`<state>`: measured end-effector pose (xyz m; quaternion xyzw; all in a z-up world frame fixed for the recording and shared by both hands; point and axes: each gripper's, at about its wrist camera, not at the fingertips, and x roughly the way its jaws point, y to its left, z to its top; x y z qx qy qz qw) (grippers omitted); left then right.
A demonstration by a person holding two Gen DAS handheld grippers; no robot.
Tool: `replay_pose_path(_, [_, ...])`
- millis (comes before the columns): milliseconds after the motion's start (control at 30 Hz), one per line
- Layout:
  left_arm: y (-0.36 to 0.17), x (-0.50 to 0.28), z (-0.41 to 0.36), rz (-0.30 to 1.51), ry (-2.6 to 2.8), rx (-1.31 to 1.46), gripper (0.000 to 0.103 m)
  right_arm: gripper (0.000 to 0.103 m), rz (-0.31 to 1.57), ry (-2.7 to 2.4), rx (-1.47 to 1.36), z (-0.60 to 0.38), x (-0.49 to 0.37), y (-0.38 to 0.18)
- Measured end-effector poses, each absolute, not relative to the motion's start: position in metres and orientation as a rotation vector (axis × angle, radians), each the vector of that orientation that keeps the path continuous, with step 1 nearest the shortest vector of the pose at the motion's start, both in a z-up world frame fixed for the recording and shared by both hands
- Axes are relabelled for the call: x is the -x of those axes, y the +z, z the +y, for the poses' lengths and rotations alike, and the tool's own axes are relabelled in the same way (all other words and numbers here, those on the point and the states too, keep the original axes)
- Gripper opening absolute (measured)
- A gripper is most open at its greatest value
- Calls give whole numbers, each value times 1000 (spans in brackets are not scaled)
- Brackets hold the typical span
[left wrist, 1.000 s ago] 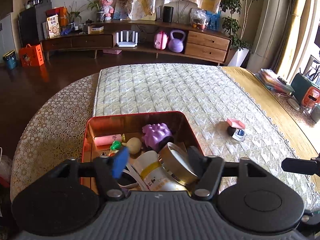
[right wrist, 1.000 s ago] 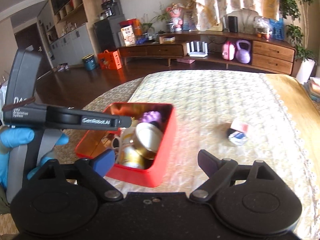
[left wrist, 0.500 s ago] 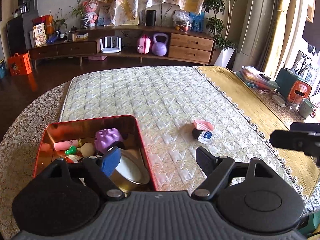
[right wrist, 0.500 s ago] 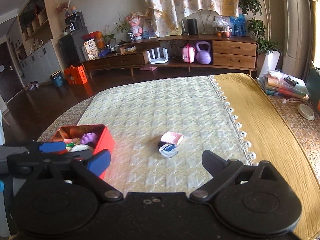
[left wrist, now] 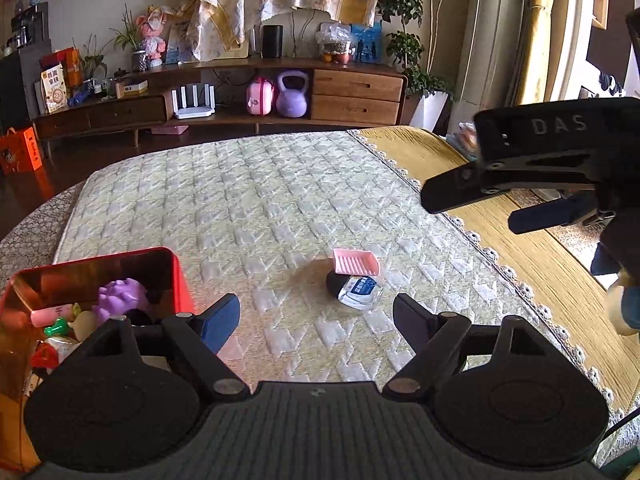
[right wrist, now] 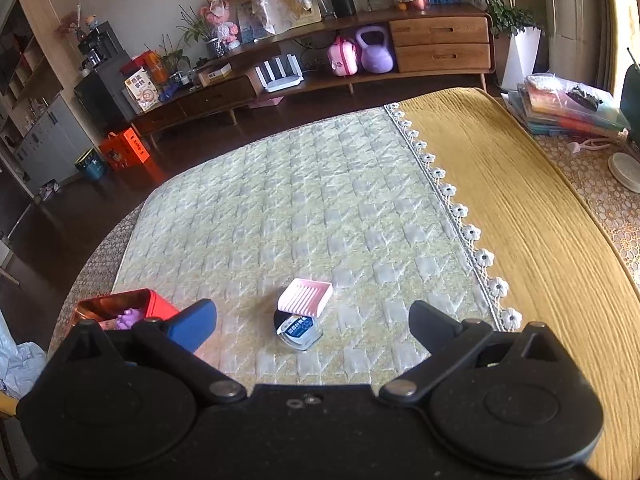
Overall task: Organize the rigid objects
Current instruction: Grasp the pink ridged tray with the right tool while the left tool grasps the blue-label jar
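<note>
Left wrist view: left gripper (left wrist: 316, 314) fingers apart, nothing between, just widened a little.
Right wrist view: right gripper (right wrist: 312, 322) fingers spread wide, empty, just been opening.
Landmark: red metal tin (left wrist: 176, 276), open, filled with small toys.
Pink ribbed plastic tray (left wrist: 355, 261): right of tin, apart, tilted atop small dark-capped clear jar (left wrist: 356, 290).
Surface: quilted pale-green table cover (left wrist: 260, 200).

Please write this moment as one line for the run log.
left gripper: open, empty | right gripper: jaws just opening, empty | pink tray and small jar: on quilt, outside red box
</note>
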<state>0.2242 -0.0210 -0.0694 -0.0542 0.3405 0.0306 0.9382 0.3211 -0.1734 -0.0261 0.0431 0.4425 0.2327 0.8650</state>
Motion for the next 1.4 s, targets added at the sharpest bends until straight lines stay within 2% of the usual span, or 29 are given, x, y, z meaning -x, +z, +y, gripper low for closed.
replay_pose_path(500, [-115, -271, -40, 708, -3, 111, 84, 100, 1101, 556, -33, -125, -379, -74])
replay_pose_path(767, [-130, -292, -37, 718, 17, 106, 84, 93, 1138, 587, -20, -114, -393, -94])
replay_pose_path(1133, [-144, -306, -47, 715, 13, 11, 82, 89, 1144, 621, 65, -103, -398, -105])
replay_pose_path(1233, [-145, -308, -48, 713, 8, 7, 72, 82, 1127, 627, 81, -102, -394, -105])
replay_pose_path(1400, [-145, -308, -55, 705, -12, -8, 55, 58, 1110, 643, 92, -100, -389, -102])
